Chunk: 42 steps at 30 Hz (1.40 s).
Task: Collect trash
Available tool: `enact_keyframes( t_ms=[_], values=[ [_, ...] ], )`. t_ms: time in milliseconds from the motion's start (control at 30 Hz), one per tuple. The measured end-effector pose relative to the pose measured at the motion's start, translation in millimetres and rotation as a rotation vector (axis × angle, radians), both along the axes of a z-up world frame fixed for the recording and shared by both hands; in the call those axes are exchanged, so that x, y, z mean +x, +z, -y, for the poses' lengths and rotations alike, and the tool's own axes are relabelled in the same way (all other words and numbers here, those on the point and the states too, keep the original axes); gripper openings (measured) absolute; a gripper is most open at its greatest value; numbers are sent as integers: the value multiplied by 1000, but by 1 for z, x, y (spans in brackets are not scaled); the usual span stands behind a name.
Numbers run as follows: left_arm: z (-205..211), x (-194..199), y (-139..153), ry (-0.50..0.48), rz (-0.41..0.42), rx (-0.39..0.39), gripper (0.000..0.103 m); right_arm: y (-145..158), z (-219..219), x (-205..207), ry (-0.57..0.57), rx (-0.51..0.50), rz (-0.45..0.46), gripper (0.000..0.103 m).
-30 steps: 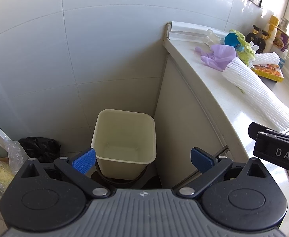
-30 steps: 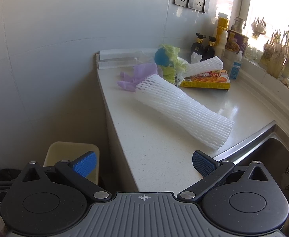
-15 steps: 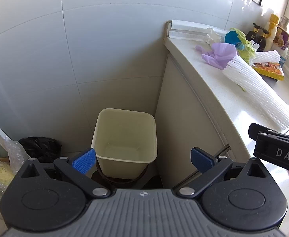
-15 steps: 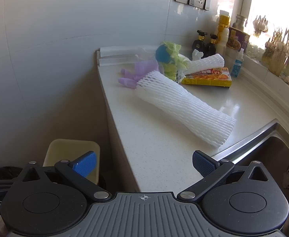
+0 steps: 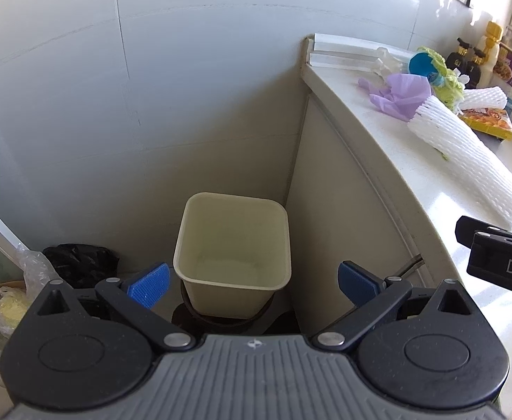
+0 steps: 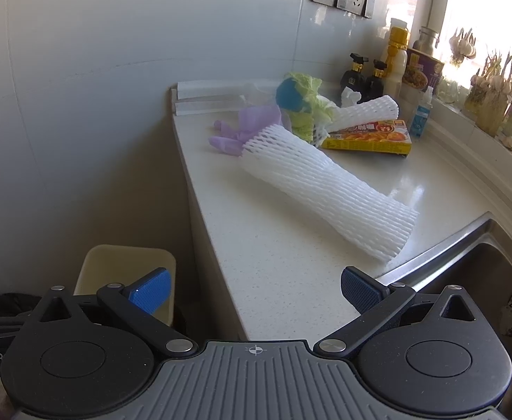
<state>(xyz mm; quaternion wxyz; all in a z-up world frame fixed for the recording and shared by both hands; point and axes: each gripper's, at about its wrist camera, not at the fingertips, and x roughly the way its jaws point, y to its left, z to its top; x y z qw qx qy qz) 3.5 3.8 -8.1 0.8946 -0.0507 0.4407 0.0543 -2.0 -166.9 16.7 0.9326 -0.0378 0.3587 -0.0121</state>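
A cream square bin (image 5: pixel 233 252) stands empty on the floor beside the counter, straight ahead of my open left gripper (image 5: pixel 254 281). The bin's rim (image 6: pixel 126 262) also shows low left in the right wrist view. On the white counter (image 6: pixel 290 262) lie a long white foam net sleeve (image 6: pixel 325 189), a purple glove (image 6: pixel 245 127), a second foam sleeve (image 6: pixel 367 108), green leaves (image 6: pixel 304 105) with a blue object and a yellow food box (image 6: pixel 371 134). My right gripper (image 6: pixel 256 287) is open above the counter's near edge, empty, short of the long sleeve.
Bottles (image 6: pixel 364 73) and sprouting garlic (image 6: pixel 493 87) line the window ledge. A steel sink (image 6: pixel 465 280) lies at the right. A black bag (image 5: pixel 77 259) and plastic bags (image 5: pixel 0 304) sit on the floor left of the bin. Tiled wall behind.
Both views have shifted slightly; the left gripper has drawn a little nearer the bin and the right gripper a little nearer the counter items. Both grippers stay open and empty.
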Motion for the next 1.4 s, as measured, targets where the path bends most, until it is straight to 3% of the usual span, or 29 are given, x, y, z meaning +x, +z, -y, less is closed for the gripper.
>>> enact_keyframes(
  t_ms=[233,667,1400],
  values=[
    [-6,-2,-1,10,13,33,103,-5,-9,3,31,-45,-16,103],
    [-11,2,-6,-15,4,25,103,-11,-19,10,52,-108,-56,103],
    [-9,18,-7,-16,21,47,103,-18,-24,38,82,-115,-79,103]
  ],
)
